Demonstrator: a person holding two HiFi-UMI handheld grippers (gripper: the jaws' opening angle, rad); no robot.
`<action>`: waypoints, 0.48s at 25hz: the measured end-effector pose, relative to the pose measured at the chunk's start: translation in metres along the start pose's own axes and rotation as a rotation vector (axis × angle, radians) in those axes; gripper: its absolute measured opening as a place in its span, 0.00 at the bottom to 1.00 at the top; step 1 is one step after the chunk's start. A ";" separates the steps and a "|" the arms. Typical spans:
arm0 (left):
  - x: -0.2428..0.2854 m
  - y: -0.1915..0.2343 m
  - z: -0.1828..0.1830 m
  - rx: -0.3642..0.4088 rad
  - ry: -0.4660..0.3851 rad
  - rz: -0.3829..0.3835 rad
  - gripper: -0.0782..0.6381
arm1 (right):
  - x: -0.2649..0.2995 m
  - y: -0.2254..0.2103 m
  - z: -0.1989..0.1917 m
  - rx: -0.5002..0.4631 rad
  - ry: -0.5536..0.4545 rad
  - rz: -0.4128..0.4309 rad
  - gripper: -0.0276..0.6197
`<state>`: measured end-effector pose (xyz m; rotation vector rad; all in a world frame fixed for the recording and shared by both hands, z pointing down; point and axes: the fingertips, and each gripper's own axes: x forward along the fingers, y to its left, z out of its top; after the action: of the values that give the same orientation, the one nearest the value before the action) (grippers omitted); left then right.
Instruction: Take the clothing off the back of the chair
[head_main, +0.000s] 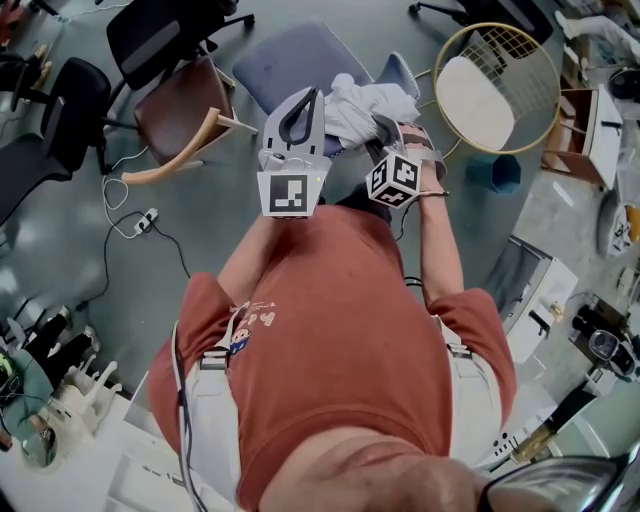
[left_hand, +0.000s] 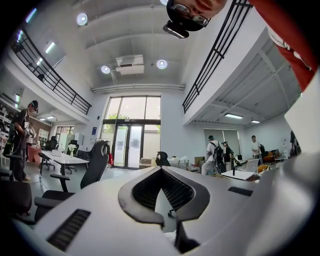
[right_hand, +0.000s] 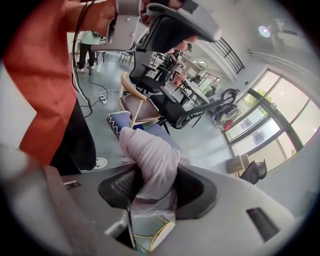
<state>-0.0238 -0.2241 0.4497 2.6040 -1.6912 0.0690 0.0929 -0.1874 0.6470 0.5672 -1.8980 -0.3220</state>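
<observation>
Right gripper (right_hand: 152, 177): clamped on the clothing (head_main: 365, 105). Your right gripper view shows a pale fold pinched between both pads, the rest of it running up and away from the jaws.

Left gripper (left_hand: 161, 175): tips together, nothing gripped. Only floor and a far chair show through the loop of its pads. It sits just left of the cloth in the head view, level with the right one.

Counts:
- 2 grippers, both at the same chair.
- 1 piece of clothing, white, bunched at the near edge of the blue chair (head_main: 290, 60) and held only on its right side. Whether it still hangs on the chair back or lies on the seat, you can't tell from these views.
- 1 blue chair, 1 brown wooden chair (head_main: 180, 115) just left of it, and at least 2 black office chairs (head_main: 165, 30) further left.
- 1 power strip (head_main: 146, 219) on the floor with a white cable.

Containers: 1 round gold wire basket (head_main: 510, 45) right of the blue chair, well clear of the cloth. Inside it is 1 white oval pad (head_main: 475, 100).
</observation>
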 end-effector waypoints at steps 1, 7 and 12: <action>0.000 0.000 0.000 -0.001 0.001 0.001 0.13 | -0.001 0.000 0.000 0.002 -0.004 -0.005 0.37; 0.000 0.001 -0.001 0.007 0.000 -0.003 0.13 | -0.011 0.001 -0.001 0.033 -0.021 -0.028 0.32; 0.002 -0.002 -0.001 0.010 -0.003 -0.012 0.13 | -0.017 -0.001 -0.002 0.086 -0.033 -0.112 0.24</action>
<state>-0.0214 -0.2254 0.4511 2.6224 -1.6805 0.0739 0.1004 -0.1791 0.6334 0.7313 -1.9225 -0.3248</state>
